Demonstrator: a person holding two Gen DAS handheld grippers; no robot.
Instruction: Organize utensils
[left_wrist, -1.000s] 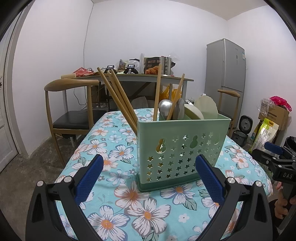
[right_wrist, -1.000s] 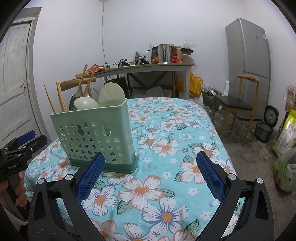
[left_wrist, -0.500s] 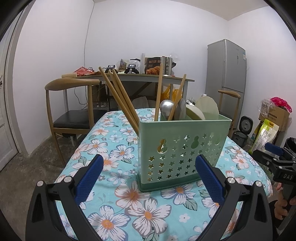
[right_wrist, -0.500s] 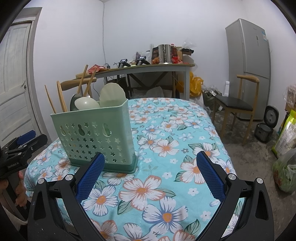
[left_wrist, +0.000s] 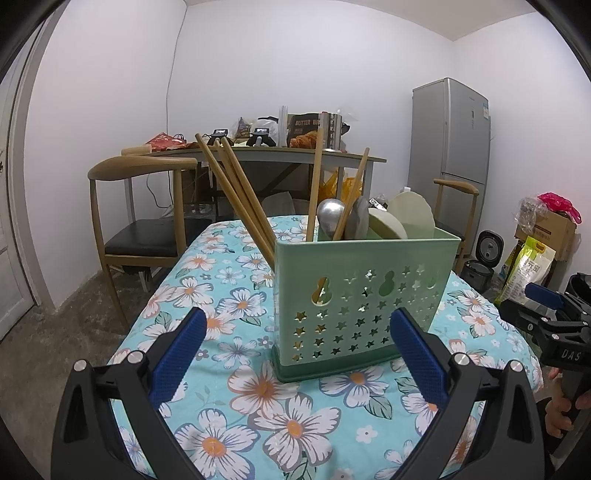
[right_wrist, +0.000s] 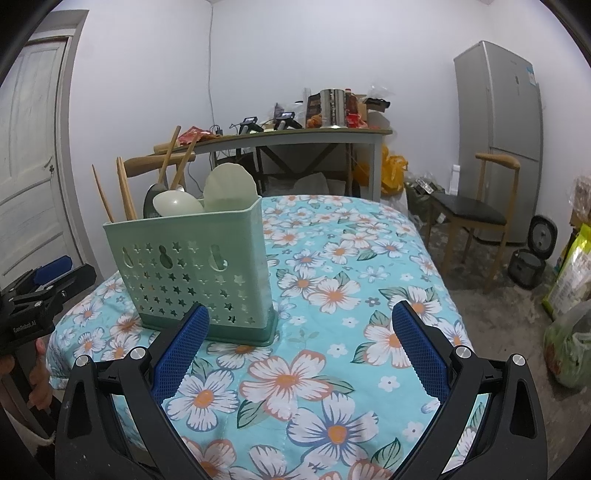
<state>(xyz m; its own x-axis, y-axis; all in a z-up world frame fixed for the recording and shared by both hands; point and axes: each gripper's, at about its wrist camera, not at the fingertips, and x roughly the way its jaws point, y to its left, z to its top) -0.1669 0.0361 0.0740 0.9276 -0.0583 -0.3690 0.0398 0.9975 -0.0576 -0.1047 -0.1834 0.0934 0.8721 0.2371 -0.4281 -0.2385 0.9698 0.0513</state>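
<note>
Both the left gripper (left_wrist: 295, 332) and right gripper (right_wrist: 299, 328) hang empty, fingers spread apart, above the table's near edge. Beyond them, the green utensil holder (left_wrist: 364, 299) stands on the floral tablecloth (right_wrist: 332, 280), holding chopsticks (left_wrist: 236, 188) and spoons (left_wrist: 330, 214).

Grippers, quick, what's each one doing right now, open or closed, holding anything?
Left gripper: open, holding nothing, facing the green utensil caddy.
Right gripper: open, holding nothing, above the floral tablecloth.
</note>
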